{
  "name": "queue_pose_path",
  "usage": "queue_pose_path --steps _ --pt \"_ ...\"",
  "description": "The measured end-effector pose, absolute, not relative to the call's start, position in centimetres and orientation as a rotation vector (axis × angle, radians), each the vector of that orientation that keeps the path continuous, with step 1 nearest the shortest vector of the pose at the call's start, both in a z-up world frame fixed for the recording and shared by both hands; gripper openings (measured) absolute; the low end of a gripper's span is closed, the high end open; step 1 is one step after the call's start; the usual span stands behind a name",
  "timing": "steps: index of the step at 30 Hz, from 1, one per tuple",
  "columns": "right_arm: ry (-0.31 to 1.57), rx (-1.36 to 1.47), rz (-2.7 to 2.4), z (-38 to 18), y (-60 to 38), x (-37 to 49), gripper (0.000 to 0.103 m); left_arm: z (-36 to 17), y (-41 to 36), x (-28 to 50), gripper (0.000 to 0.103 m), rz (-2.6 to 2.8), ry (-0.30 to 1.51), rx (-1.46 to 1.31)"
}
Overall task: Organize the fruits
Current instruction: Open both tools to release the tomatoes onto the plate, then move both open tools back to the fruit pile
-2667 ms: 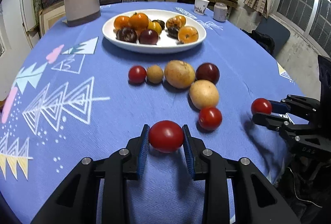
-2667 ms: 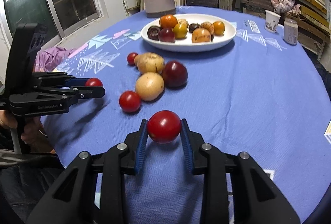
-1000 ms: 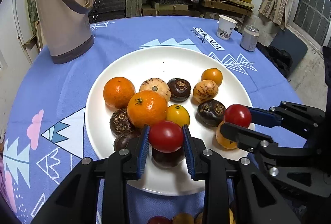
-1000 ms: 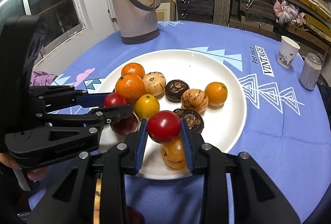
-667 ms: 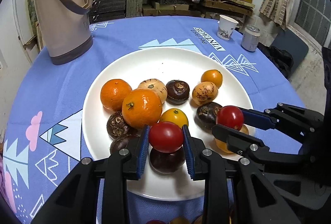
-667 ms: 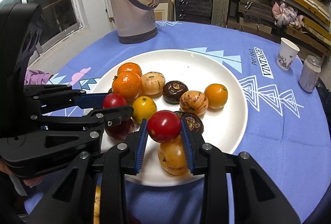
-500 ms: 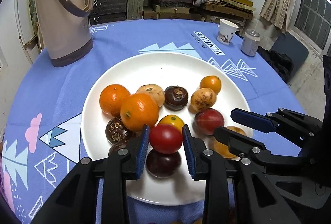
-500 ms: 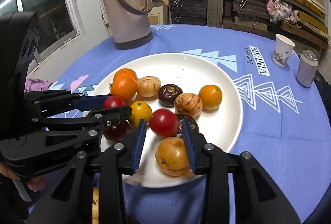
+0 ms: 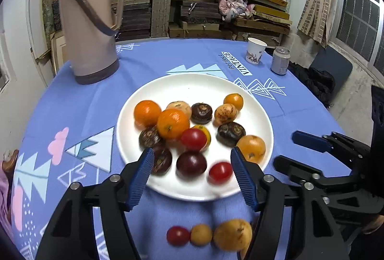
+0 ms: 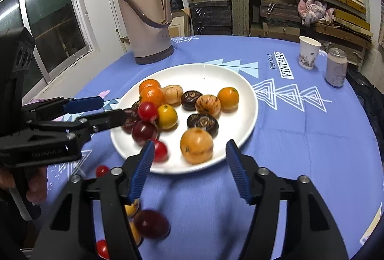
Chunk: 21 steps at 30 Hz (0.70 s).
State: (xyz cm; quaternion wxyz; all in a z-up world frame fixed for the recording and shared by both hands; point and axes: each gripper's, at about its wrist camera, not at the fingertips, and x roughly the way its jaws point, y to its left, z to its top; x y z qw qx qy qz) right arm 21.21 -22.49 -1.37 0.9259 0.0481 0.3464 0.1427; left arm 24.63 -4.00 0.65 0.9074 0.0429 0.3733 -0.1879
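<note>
A white plate (image 9: 259,113) (image 10: 244,92) on the blue tablecloth holds several fruits: oranges, dark chestnut-like fruits, plums and two red tomatoes (image 9: 194,139) (image 9: 220,172). The same tomatoes show in the right wrist view (image 10: 147,111) (image 10: 160,151). My left gripper (image 9: 192,178) is open and empty, just above the plate's near rim. My right gripper (image 10: 188,167) is open and empty at the plate's near edge. Each gripper shows in the other's view, the right one (image 9: 300,152) and the left one (image 10: 100,111), both open.
A tan thermos jug (image 9: 88,20) stands at the back left. A paper cup (image 9: 256,53) and a can (image 9: 280,60) stand at the back right. A small tomato (image 9: 178,235), a yellow fruit (image 9: 201,234) and a potato (image 9: 232,237) lie on the cloth before the plate. A dark plum (image 10: 151,224) lies there too.
Both grippers carried tomatoes to the plate, then opened and let them go. The two tomatoes now lie on the plate. Both grippers have pulled back a little.
</note>
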Motion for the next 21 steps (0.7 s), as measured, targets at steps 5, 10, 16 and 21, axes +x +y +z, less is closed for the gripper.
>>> queue_pose_path --steps 5,10,16,21 --pt "0.697 0.124 0.276 -1.3 -22.9 18.7 0.078 0.3 -2.4 23.1 0.068 -0.364 0.781 0.069" --pt "0.692 0.144 0.262 -1.5 -23.1 16.3 0.088 -0.3 -0.8 21.0 0.071 -0.336 0.793 0.064" --pt "0.712 0.178 0.282 -2.0 -23.3 13.4 0.088 -1.1 1.3 18.2 0.071 -0.319 0.808 0.035" --pt "0.735 0.188 0.286 -2.8 -23.1 11.6 0.088 -1.6 2.0 16.3 0.072 -0.324 0.818 0.021"
